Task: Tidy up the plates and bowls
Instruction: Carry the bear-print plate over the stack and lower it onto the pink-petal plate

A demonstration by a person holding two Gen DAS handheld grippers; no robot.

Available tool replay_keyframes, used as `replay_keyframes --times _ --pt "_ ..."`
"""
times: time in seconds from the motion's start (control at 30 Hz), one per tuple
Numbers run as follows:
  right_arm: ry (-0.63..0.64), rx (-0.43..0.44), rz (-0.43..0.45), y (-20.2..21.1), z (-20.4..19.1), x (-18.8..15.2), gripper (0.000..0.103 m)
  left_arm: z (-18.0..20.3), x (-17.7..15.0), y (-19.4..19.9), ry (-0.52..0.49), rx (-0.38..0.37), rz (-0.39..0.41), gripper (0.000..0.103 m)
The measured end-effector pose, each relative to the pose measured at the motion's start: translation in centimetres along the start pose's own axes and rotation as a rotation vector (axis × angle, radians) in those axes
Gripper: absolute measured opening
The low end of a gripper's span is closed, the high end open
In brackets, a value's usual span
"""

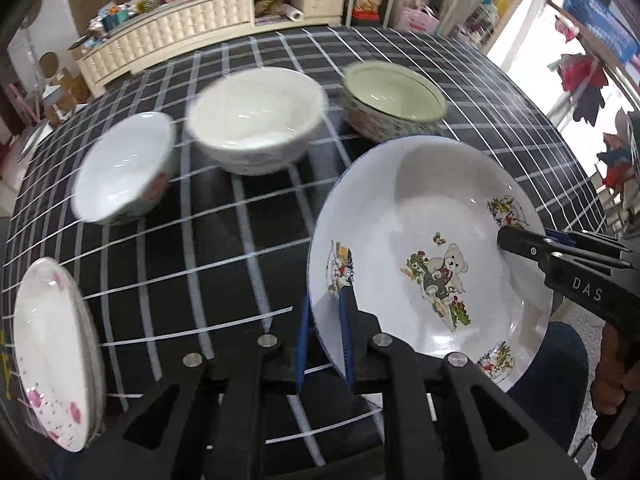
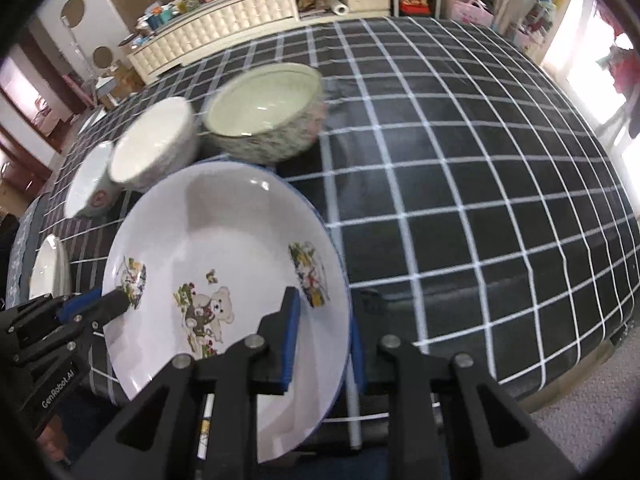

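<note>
Fingers (image 1: pixel 347 316) over bear plate (image 1: pixel 432 208) rim, underside hidden

Left claw (image 1: pixel 325 322) and right claw (image 1: pixel 505 236) gripping bear plate (image 1: pixel 400 216), three bowls behind

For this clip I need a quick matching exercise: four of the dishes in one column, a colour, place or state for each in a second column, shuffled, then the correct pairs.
Column one:
1. bear plate
2. green bowl
3. big white bowl
4. pink-flower plates

Column two:
A. plain white inside, middle of the row of three bowls
B. held at both rims by the left claw and right claw
C. stacked at the left edge of the checked tablecloth
D. pale green inside, speckled outside

Pairs: 1-B, 2-D, 3-A, 4-C
</note>
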State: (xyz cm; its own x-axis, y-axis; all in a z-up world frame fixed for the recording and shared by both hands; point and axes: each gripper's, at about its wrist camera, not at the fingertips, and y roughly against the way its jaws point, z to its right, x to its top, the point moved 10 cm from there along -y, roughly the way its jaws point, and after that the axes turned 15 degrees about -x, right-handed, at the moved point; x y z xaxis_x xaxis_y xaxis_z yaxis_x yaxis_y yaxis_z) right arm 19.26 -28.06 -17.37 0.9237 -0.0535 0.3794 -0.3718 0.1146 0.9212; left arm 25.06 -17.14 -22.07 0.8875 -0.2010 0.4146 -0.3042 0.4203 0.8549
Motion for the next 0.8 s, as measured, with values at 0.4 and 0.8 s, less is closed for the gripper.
replay_keyframes --times 0.4,0.8 --pt "0.135 0.092 0.055 3.6 -11.4 1.5 0.025 -9.3 -2.4 8.5 0.14 0.076 0.094 0.013" --pt "0.288 0.171 0.049 4.7 -24.1 0.0 0.025 -19.4 -7.1 15.5 0.269 0.185 0.148 0.013"
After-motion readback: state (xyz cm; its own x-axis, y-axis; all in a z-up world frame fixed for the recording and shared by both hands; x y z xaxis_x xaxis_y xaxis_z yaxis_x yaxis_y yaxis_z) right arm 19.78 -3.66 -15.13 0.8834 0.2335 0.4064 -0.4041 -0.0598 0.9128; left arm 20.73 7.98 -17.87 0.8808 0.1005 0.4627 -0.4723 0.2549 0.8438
